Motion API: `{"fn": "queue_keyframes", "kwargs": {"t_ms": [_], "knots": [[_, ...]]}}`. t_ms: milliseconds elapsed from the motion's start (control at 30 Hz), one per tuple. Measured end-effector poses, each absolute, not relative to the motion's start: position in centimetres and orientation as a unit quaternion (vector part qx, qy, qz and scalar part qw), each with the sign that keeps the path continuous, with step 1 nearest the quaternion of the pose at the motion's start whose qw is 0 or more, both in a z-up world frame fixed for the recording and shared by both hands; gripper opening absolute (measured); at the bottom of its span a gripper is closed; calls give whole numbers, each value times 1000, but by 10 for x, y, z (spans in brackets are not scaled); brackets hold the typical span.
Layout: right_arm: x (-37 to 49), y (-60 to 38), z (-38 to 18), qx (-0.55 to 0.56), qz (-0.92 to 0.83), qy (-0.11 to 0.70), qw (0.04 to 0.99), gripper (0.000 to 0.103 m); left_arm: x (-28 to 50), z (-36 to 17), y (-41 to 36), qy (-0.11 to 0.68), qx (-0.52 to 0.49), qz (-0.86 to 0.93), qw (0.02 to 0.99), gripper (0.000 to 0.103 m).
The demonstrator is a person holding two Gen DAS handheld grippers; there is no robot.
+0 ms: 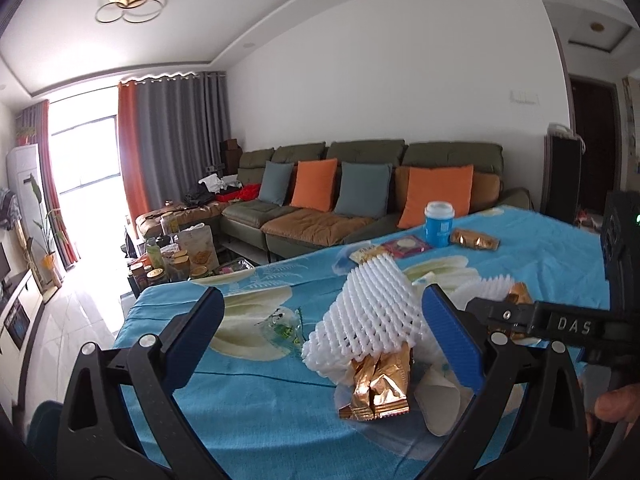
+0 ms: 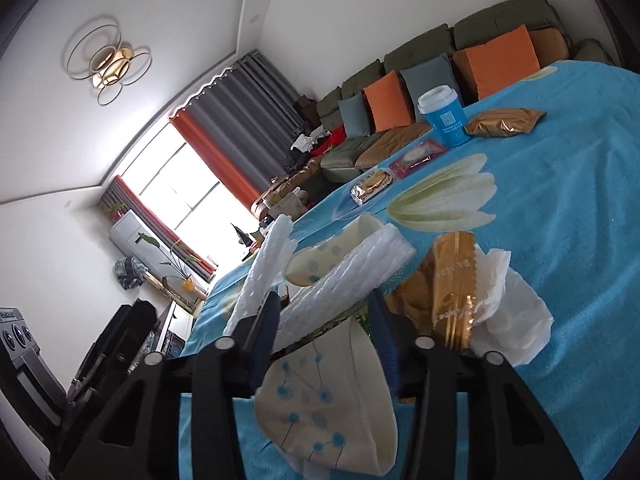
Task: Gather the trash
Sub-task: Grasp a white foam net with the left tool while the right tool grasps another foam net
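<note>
A pile of trash lies on the blue flowered tablecloth: white foam fruit netting, a gold foil wrapper and a cream paper bag. My left gripper is open, its jaws wide on either side of the netting. My right gripper is shut on the cream bag with blue dots; foam netting, a gold wrapper and a white tissue lie just ahead. In the left wrist view the right gripper reaches in from the right.
Farther on the table stand a blue cup with a white lid, a gold packet, a pink wrapper and a small snack packet. A clear wrapper lies left of the pile. A sofa stands behind the table.
</note>
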State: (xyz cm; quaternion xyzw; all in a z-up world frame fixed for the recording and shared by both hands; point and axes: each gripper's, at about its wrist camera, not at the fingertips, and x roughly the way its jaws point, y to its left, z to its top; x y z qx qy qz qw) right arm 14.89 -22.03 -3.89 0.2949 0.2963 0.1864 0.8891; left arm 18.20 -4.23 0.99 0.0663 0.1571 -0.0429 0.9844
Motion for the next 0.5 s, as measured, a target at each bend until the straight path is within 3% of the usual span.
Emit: {"fn": "queue_keyframes", "kwargs": {"t_ms": [133, 500], "knots": [[151, -220, -39, 295, 190, 297, 888, 14, 195, 5, -50, 172, 75, -53, 981, 97], [143, -224, -27, 260, 202, 261, 907, 7, 240, -10, -82, 225, 83, -100, 966, 97]]}}
